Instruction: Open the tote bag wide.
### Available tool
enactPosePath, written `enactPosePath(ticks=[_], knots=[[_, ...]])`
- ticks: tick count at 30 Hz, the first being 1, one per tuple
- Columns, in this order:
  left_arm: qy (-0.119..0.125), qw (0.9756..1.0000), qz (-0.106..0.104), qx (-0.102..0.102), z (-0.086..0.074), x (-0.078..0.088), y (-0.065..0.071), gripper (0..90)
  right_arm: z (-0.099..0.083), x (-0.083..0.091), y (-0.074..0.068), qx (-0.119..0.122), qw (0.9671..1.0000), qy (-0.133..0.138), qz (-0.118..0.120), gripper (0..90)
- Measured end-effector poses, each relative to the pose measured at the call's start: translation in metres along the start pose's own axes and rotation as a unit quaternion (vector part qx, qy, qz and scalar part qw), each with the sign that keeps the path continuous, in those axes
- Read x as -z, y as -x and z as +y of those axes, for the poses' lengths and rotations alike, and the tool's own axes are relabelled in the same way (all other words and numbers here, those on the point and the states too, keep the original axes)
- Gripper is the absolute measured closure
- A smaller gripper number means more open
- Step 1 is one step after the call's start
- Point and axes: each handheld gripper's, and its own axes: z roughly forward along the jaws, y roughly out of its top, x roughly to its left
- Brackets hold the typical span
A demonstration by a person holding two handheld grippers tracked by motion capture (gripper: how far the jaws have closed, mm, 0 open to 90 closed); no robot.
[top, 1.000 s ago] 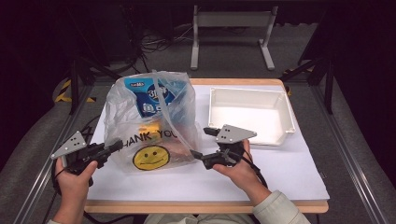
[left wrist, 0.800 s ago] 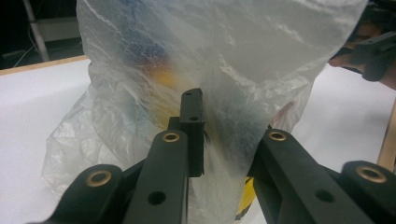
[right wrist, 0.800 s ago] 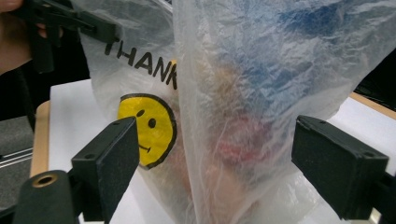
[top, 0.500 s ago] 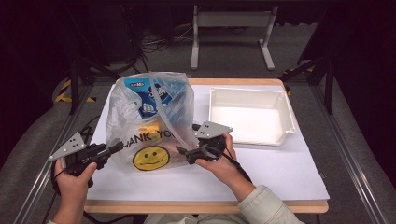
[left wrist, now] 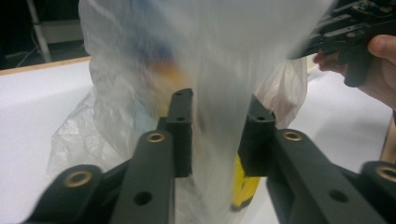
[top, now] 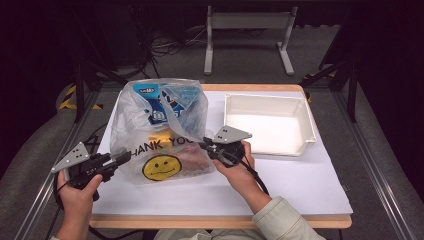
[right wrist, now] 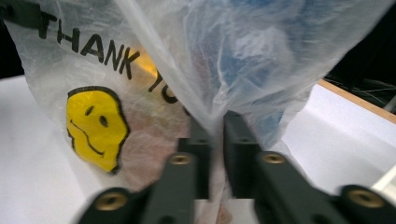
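Bag [top: 160, 132] (thin plastic, smiley print) stands on the desk [top: 300, 185], left of the white tray [top: 267, 125]. Right tool [top: 204, 145] has moved in from the bag's right side and its jaws have just closed, now clamped on a fold of film at that edge. Left tool [top: 125, 157] has just been opening; jaws stand apart with film loose between them. Judgement: grip is passing to the right side, likely to spread the mouth.

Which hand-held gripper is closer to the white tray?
The right one. The right hand-held gripper pinches the plastic bag just beside the white tray. The left hand-held gripper is at the bag's far side, away from the tray.
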Motion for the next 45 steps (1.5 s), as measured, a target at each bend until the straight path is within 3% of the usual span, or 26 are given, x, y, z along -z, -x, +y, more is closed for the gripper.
enactPosePath(ticks=[5, 10, 12, 14, 21, 27, 31, 32, 39, 45], knots=[[0.013, 0.9999, 0.007, 0.002, 0.000, 0.004, -0.002, 63.6, -0.002, 0.007, 0.006, -0.018, 0.9997, 0.008, 0.014, 89.9], [0.001, 0.9999, 0.012, -0.008, 0.001, 0.001, -0.005, 79.6, -0.004, 0.011, 0.010, -0.022, 0.9996, 0.008, 0.018, 89.9], [-0.003, 0.9999, 0.015, -0.002, 0.000, -0.001, -0.008, 87.4, -0.005, 0.012, 0.012, -0.026, 0.9995, 0.008, 0.018, 89.9], [-0.005, 0.9999, 0.014, 0.006, 0.000, -0.003, -0.011, 89.7, -0.007, 0.012, 0.015, -0.030, 0.9993, 0.008, 0.019, 89.8], [-0.030, 0.9994, 0.014, 0.004, -0.002, -0.013, -0.014, 90.0, -0.016, 0.011, 0.022, -0.039, 0.9992, -0.002, 0.012, 89.9], [-0.050, 0.9985, 0.013, 0.019, -0.010, -0.016, -0.020, 90.0, -0.027, 0.005, 0.028, -0.051, 0.9983, -0.022, 0.015, 89.9], [-0.070, 0.9974, 0.013, 0.011, -0.013, -0.019, -0.019, 90.0, -0.032, 0.003, 0.027, -0.050, 0.9980, -0.035, 0.018, 89.9], [-0.085, 0.9963, 0.011, 0.010, -0.016, -0.021, -0.020, 90.0, -0.033, 0.003, 0.027, -0.050, 0.9978, -0.038, 0.020, 89.9], [-0.102, 0.9946, -0.003, 0.020, -0.024, -0.020, -0.022, 90.0, -0.043, 0.001, 0.023, -0.051, 0.9965, -0.057, 0.034, 89.8], [-0.126, 0.9915, -0.019, 0.026, -0.032, -0.020, -0.022, 90.0, -0.055, -0.001, 0.021, -0.054, 0.9945, -0.076, 0.046, 89.8]])
